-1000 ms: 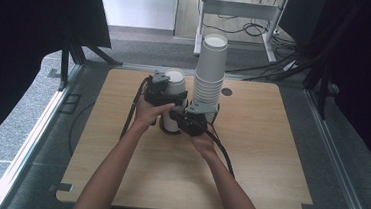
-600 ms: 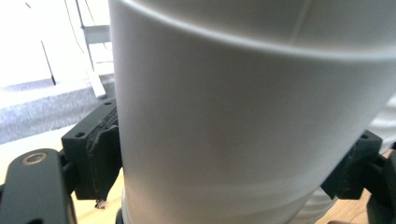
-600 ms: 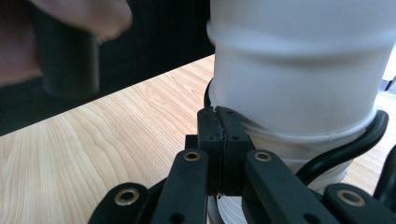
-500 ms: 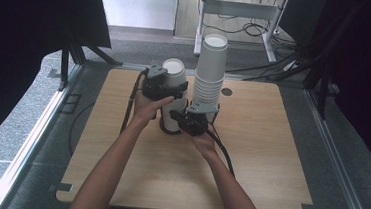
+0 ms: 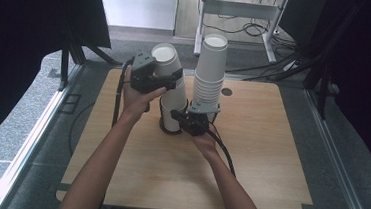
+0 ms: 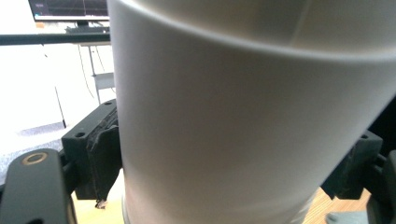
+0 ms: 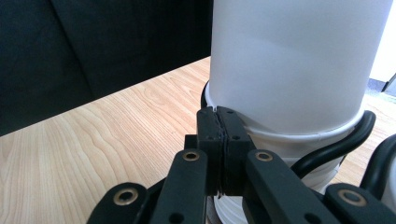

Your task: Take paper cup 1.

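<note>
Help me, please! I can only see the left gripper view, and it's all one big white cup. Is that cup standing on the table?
Observer: No. In the high view the left gripper holds the cup tilted above the table, with its bottom inside a lower cup. The gripper's jaws have just been closing, with the cup between them.
Operator: What is the other gripper doing?
Observer: The right gripper has its jaws shut, with the tips right by the lower cup's rim.
Operator: Are there more cups?
Observer: Yes, a stack of cups stands on the table just to the right in the high view.
</note>
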Demonstrator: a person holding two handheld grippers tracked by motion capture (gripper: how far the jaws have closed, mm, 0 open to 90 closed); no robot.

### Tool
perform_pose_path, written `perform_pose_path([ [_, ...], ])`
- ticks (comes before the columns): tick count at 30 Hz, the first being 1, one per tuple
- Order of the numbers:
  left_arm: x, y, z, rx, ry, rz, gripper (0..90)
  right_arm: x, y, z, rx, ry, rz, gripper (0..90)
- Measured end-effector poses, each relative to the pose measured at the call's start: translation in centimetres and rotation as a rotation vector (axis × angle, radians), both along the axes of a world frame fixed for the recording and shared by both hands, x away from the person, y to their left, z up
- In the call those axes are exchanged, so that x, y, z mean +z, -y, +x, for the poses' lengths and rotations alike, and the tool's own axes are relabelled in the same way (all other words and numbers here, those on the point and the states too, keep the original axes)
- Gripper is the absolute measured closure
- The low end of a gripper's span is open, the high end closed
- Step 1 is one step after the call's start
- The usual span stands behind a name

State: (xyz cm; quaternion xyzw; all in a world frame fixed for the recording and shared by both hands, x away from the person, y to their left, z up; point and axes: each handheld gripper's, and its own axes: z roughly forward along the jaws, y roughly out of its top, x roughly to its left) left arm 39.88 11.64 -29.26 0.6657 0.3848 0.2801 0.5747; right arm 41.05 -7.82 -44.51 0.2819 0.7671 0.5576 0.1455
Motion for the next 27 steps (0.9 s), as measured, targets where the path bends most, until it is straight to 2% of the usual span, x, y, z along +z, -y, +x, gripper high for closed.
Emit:
perform_pose_path([
  [7,0.5,-1.6,-2.5,-0.033,0.017,-0.034,14.9,0.1,0.1,-0.2,0.005,-0.004,0.007,88.1],
  [12,0.3,-2.3,-3.6,-0.057,0.019,-0.049,14.9,0.5,0.2,-0.5,0.014,0.008,0.006,86.9],
  [16,-0.5,-2.7,-4.5,-0.076,0.022,-0.038,14.9,1.1,0.6,-1.1,0.020,0.026,0.002,84.8],
  [20,-1.4,-3.0,-5.3,-0.097,0.009,-0.049,14.9,1.2,1.0,-1.9,0.015,0.034,0.001,82.0],
  [24,-2.4,-3.3,-6.2,-0.110,0.005,-0.057,14.9,1.2,1.5,-2.7,0.009,0.044,-0.014,80.5],
  [25,-3.1,-3.4,-6.7,-0.115,-0.001,-0.050,14.9,1.0,1.8,-3.1,0.006,0.048,-0.028,78.9],
  [27,-3.4,-3.4,-6.9,-0.114,-0.002,-0.045,14.9,0.8,2.3,-3.6,0.003,0.048,-0.037,76.5],
])
